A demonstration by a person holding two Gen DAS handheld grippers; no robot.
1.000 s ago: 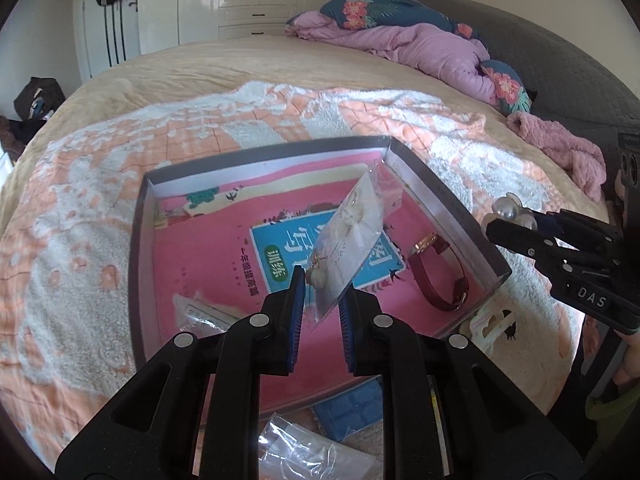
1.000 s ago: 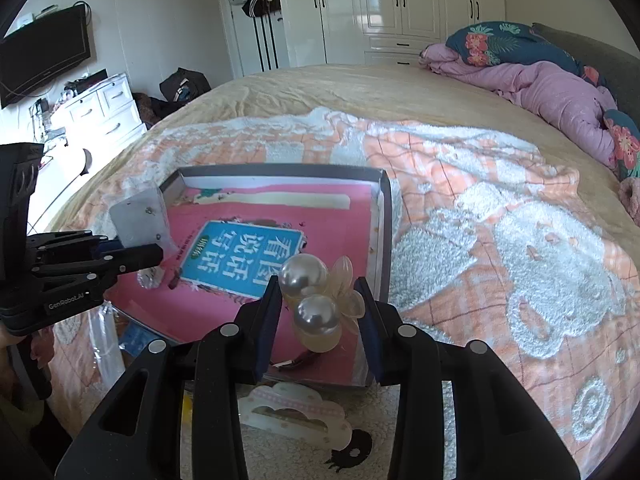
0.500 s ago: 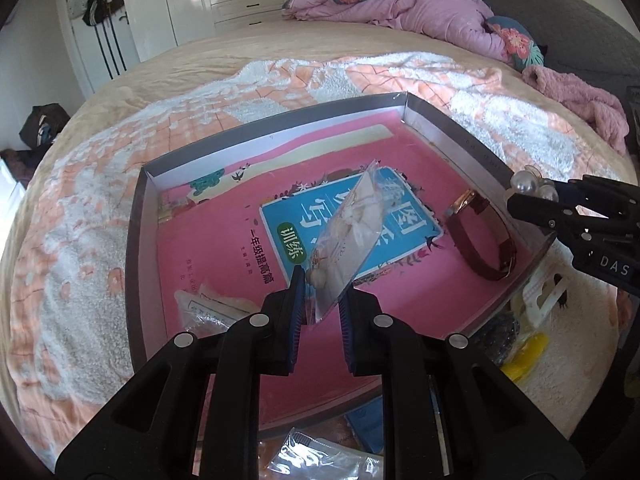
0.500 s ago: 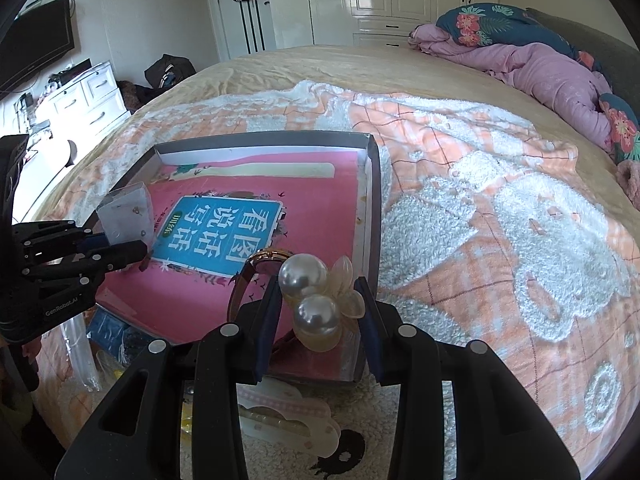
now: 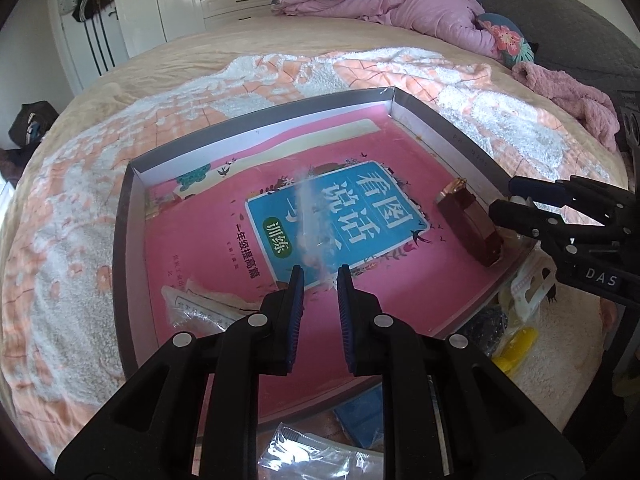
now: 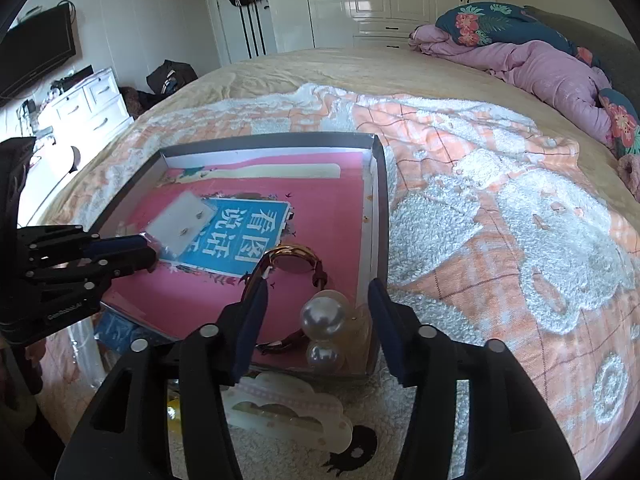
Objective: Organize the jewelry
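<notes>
A shallow grey box lies on the bed with a pink book inside it. My left gripper is shut on a corner of a small clear earring bag, which leans forward over the book's blue label. My right gripper is open at the box's near right corner. A double-pearl hair clip rests between its fingers without touching them. A red-strap watch lies in the box just beyond the clip.
Another clear bag lies in the box's near left corner. Outside the near rim are a cloud-shaped clip card, a yellow item, a black item and a clear packet. Pink bedding is heaped far right.
My right gripper has opened and let go of the pearl clip, which now sits lower at the box corner. Both grippers came closer to the box; the bag tilted forward.
</notes>
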